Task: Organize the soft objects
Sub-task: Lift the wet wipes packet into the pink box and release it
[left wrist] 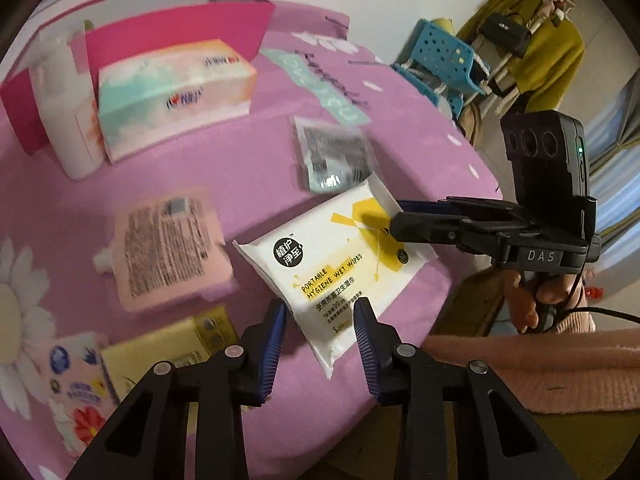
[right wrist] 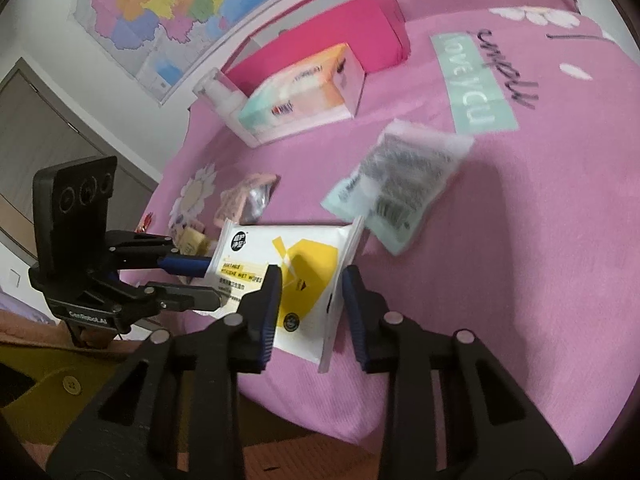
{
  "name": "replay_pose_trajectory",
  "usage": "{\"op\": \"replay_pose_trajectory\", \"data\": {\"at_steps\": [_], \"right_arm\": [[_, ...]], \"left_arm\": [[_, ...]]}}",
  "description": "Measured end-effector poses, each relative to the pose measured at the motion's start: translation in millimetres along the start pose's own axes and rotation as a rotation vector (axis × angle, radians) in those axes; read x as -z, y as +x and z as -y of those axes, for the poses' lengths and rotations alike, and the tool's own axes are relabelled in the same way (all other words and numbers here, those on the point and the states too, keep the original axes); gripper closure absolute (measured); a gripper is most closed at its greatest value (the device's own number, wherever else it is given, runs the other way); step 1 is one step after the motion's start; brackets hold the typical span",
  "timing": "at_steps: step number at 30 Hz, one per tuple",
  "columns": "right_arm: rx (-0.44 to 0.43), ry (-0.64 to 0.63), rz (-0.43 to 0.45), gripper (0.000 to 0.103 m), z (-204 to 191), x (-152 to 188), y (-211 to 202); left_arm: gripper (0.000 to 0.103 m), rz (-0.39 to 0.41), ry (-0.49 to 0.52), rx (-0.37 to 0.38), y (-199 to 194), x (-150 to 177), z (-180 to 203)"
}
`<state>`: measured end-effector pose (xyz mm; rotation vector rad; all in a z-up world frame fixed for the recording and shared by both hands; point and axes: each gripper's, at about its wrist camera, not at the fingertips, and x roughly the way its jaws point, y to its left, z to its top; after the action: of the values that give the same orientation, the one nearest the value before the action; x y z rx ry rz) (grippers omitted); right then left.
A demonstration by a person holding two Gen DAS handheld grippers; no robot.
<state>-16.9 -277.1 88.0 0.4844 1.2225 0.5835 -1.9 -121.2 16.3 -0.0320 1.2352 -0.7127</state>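
Observation:
A white and yellow wet wipes pack (left wrist: 320,264) (right wrist: 256,248) sits askew over the pink bedspread (left wrist: 240,168), near its front edge. My left gripper (left wrist: 320,308) has its blue pads on either side of the pack's near end, touching it. In the right wrist view the left gripper (right wrist: 208,282) pinches the pack's left end. My right gripper (right wrist: 310,280) closes across the other end, whose sealed flap curls upward. In the left wrist view the right gripper (left wrist: 396,218) clamps that end from the right.
Further back are a tissue pack (left wrist: 176,92), a white bottle (left wrist: 68,120) and an open pink box (left wrist: 180,32). A mint packet (left wrist: 332,156), pink pouch (left wrist: 168,244), yellow pack (left wrist: 160,348) and floral pack (left wrist: 76,376) lie around. A blue basket (left wrist: 444,60) stands beyond the bed.

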Motion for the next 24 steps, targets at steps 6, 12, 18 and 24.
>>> {"op": "replay_pose_trajectory", "data": {"at_steps": [6,12,18,24], "right_arm": [[0.007,-0.066,0.072,0.074,-11.8,-32.0,-12.2],[0.033,-0.138,0.163,0.074,-23.4,-83.1,-15.1],[0.049,-0.160,0.249,0.074,-26.8,-142.7,-10.4],[0.046,-0.127,0.298,0.074,-14.8,-200.5,1.1]], "left_arm": [[0.069,0.078,0.005,-0.026,-18.4,-22.2,-7.9],[0.069,0.180,0.028,-0.087,-41.7,-60.8,-15.7],[0.069,0.269,0.046,-0.164,-65.7,-113.7,-26.6],[0.069,0.317,0.044,-0.232,-72.9,-162.3,-42.1]]}}
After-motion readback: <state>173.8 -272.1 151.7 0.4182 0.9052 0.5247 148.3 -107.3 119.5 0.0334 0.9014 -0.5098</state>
